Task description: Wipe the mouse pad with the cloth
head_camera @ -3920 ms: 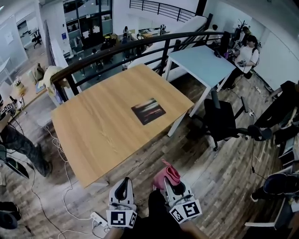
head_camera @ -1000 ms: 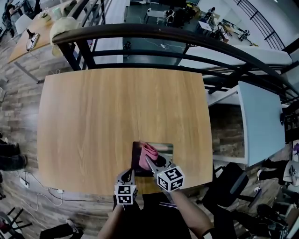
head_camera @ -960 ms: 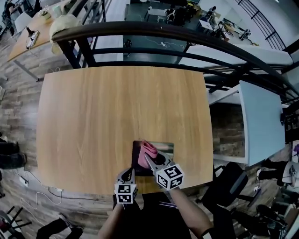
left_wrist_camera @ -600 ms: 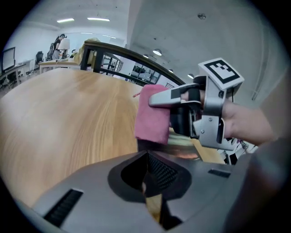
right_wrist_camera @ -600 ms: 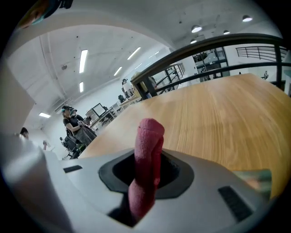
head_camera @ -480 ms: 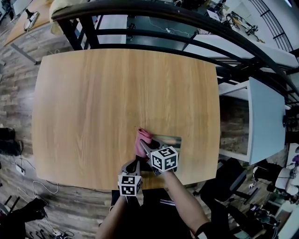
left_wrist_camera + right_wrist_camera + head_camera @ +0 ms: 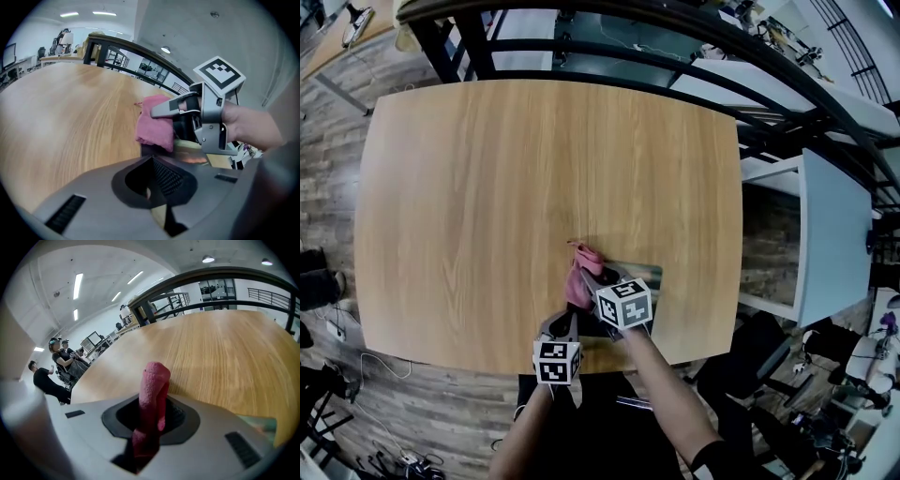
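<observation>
Pink cloth [image 7: 152, 394] stands clamped in the right tongs [image 7: 590, 282], a rolled fold rising from between the jaws. Only the right gripper view shows this head-on, and it also catches a greenish corner of the pad [image 7: 262, 423] low at its right. The left tongs [image 7: 565, 327] are together with nothing in them, as the left gripper view shows. They sit just behind and left of the right ones, at the near edge of the surface [image 7: 487, 187]. In the left gripper view the cloth hangs as a soft lump off the right tongs' tip, its lower edge reaching the pad's left end, and the pad looks dark with a glossy sheen. The head view alone gives the layout. The pad lies close to the near edge, right of centre, largely covered by the right gripper, and the cloth sits at its far-left corner and laps onto the wood. Wood runs wide to the left and the far side, while the right edge is nearer. A dark railing [image 7: 478, 47] runs past the far edge, and a pale table [image 7: 830, 234] stands across a gap at the right.
</observation>
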